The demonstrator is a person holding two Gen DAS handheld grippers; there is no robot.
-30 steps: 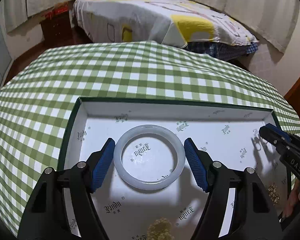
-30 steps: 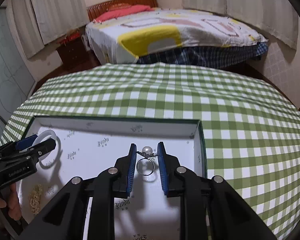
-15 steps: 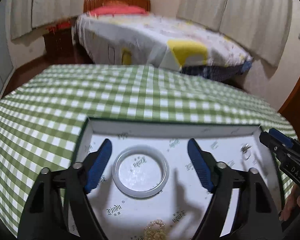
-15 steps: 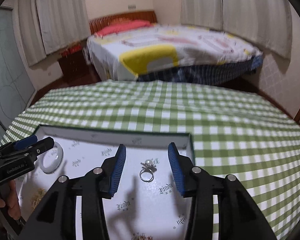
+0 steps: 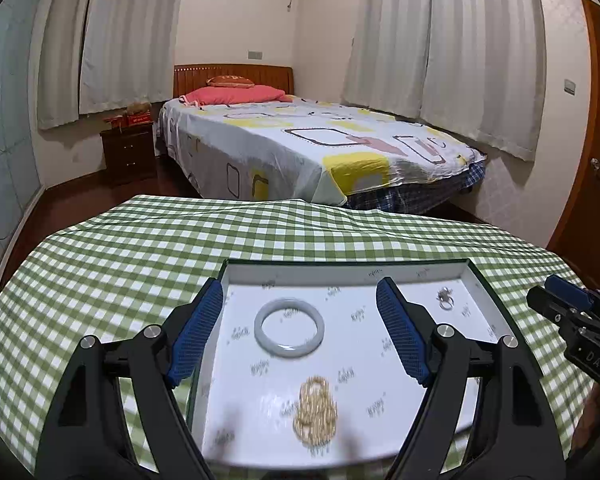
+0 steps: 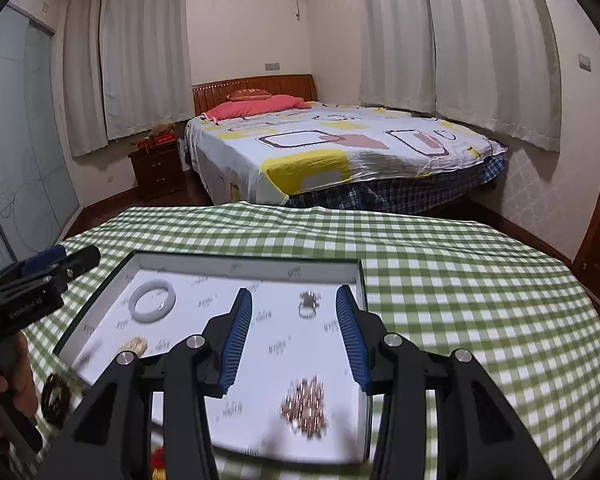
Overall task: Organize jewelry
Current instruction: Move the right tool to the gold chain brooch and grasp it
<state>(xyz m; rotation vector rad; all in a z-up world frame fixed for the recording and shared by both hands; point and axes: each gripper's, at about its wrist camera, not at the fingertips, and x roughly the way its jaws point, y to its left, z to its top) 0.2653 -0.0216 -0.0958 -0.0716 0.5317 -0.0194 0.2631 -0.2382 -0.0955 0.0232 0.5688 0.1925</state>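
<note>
Left wrist view
Left tongs (image 5: 300,340): jaws stood wide, nothing between the pads.
Bangle (image 5: 289,327): pale, smooth ring lying flat in the white tray (image 5: 344,268); probably stiff, slippery and breakable, best gripped across its rim.
Gold chain (image 5: 315,408): loose heap near the tray's front; likely limp.

Right wrist view
Right tongs (image 6: 294,340): parted, empty.
Ring (image 6: 309,305): small, silvery, lying beyond the pads; probably light, best pinched on its band.
Beads (image 6: 305,406): blurred coppery cluster in the tray.

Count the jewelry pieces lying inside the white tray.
4 in the tray: the pale bangle far left, the ring far right, the gold chain near left, the rose-gold chain near right. Gripper arms may hide more.
</note>
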